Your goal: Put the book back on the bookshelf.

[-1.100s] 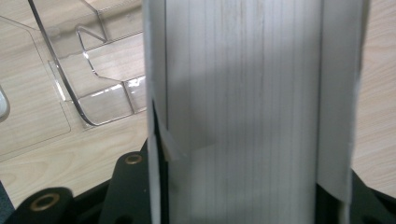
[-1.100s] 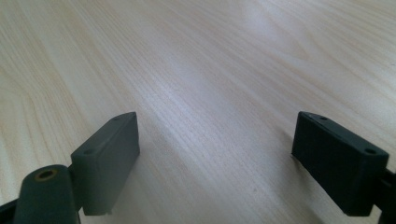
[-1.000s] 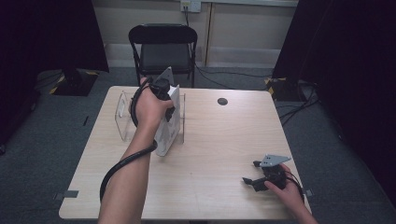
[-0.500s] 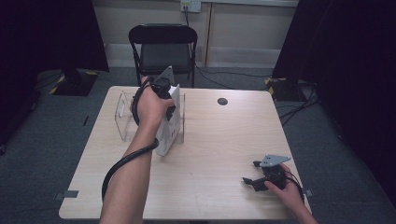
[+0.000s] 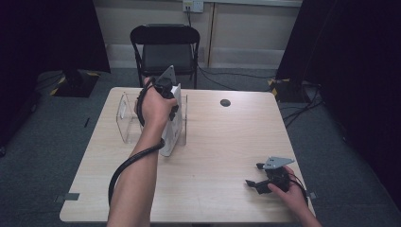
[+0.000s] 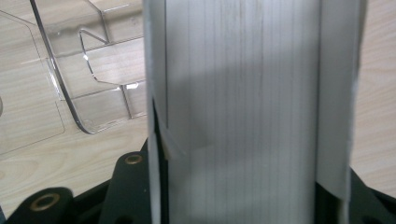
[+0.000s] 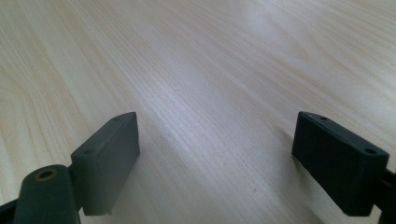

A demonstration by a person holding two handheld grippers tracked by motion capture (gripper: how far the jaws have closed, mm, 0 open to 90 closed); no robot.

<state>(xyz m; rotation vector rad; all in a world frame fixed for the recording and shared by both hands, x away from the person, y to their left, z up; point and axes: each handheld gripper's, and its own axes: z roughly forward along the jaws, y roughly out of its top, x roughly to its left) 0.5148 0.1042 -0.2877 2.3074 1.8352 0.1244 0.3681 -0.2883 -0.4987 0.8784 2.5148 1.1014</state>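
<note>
A thick white book [image 5: 173,135] stands upright on the wooden table [image 5: 227,142], its lower end on the tabletop beside a clear acrylic rack [image 5: 125,115]. My left gripper [image 5: 170,108] comes down on the book from above and is shut on it. In the left gripper view the book's page edge [image 6: 243,93] runs up between the black jaws, with the clear rack [image 6: 93,70] behind at the left. My right gripper [image 5: 254,174] rests near the table's front right corner, open, with bare wood between its jaws [image 7: 217,163].
A black folding chair [image 5: 165,47] stands behind the table's far edge. A small dark round disc [image 5: 225,102] sits on the table at the back, right of the book. Cables lie on the floor at the right [image 5: 302,101].
</note>
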